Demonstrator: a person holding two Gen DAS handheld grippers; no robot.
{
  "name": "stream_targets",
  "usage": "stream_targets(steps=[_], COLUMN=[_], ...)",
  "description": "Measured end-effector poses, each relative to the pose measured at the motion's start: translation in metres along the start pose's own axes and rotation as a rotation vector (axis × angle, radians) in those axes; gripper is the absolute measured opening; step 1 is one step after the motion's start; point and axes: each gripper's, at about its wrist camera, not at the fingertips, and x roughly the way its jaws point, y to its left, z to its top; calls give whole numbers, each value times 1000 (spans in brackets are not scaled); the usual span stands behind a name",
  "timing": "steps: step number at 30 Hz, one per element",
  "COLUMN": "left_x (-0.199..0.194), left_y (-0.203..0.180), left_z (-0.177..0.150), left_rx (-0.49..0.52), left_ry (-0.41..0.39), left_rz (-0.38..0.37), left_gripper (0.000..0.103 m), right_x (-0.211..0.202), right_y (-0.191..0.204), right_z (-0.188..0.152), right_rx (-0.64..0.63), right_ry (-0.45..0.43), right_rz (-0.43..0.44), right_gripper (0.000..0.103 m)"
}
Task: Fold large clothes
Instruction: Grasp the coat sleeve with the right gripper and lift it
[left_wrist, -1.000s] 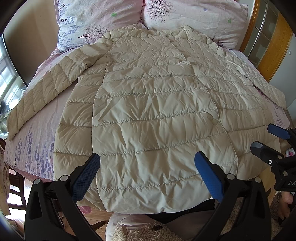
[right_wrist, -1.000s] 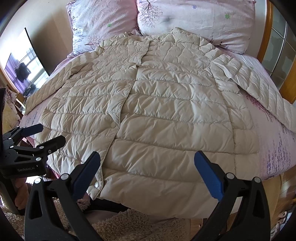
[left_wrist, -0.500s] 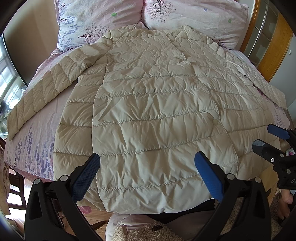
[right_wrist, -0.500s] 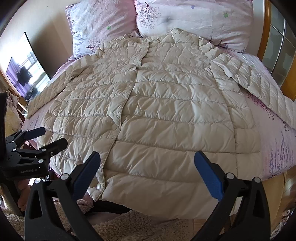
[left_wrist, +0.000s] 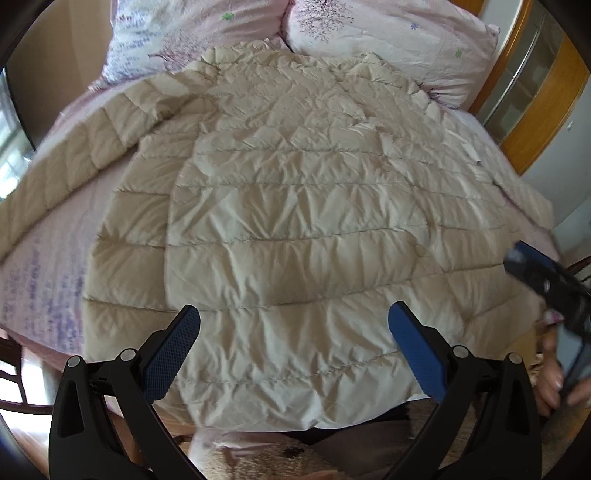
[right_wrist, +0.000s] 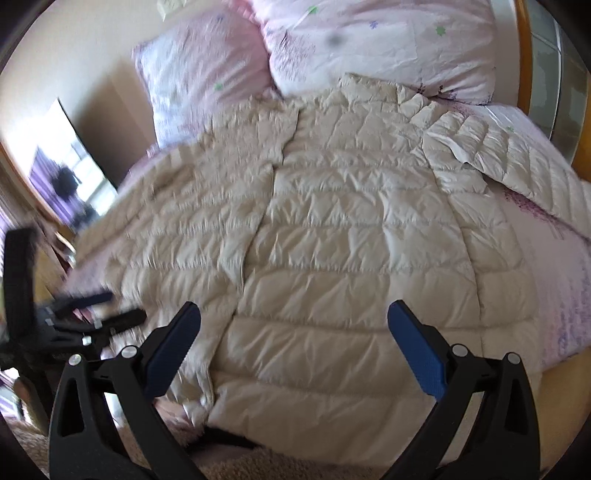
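Coat (left_wrist: 295, 229), a cream quilted puffer, lies flat on the bed (left_wrist: 51, 236), hem just ahead of both grippers, long axis running away toward the pillows (right_wrist: 369, 40). Left gripper (left_wrist: 293, 354) and right gripper (right_wrist: 293, 354) hang released, empty, about equally near; sleeves splay outward; nothing blocks.

Bed (left_wrist: 55, 206) carries quilted coat (left_wrist: 295, 221), seemingly two pillows (left_wrist: 388, 40)
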Motion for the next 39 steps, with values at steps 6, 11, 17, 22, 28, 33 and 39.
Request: stream_targets(steps=[6, 11, 17, 22, 28, 33, 39], left_x=[3, 4, 3, 2, 7, 22, 34], left_y=[1, 10, 37, 48, 55, 53, 60], left_z=[5, 16, 46, 78, 98, 110, 119], left_rx=[6, -12, -89, -30, -16, 4, -41], left_ry=[-14, -52, -104, -153, -222, -196, -191], left_rz=[-69, -86, -93, -73, -79, -98, -180], left_gripper=[102, 102, 102, 102, 102, 102, 102], right_x=[-12, -33, -56, -68, -81, -93, -91], right_y=[-67, -161, -274, -341, -379, -394, -388], right_z=[25, 38, 25, 5, -2, 1, 27], right_rx=[238, 583, 974, 1170, 1213, 1208, 1115], right_ry=[-127, -208, -314, -384, -425, -443, -421], right_rz=[-7, -54, -82, -136, -242, -358, -521], right_gripper=[101, 93, 76, 60, 43, 38, 10])
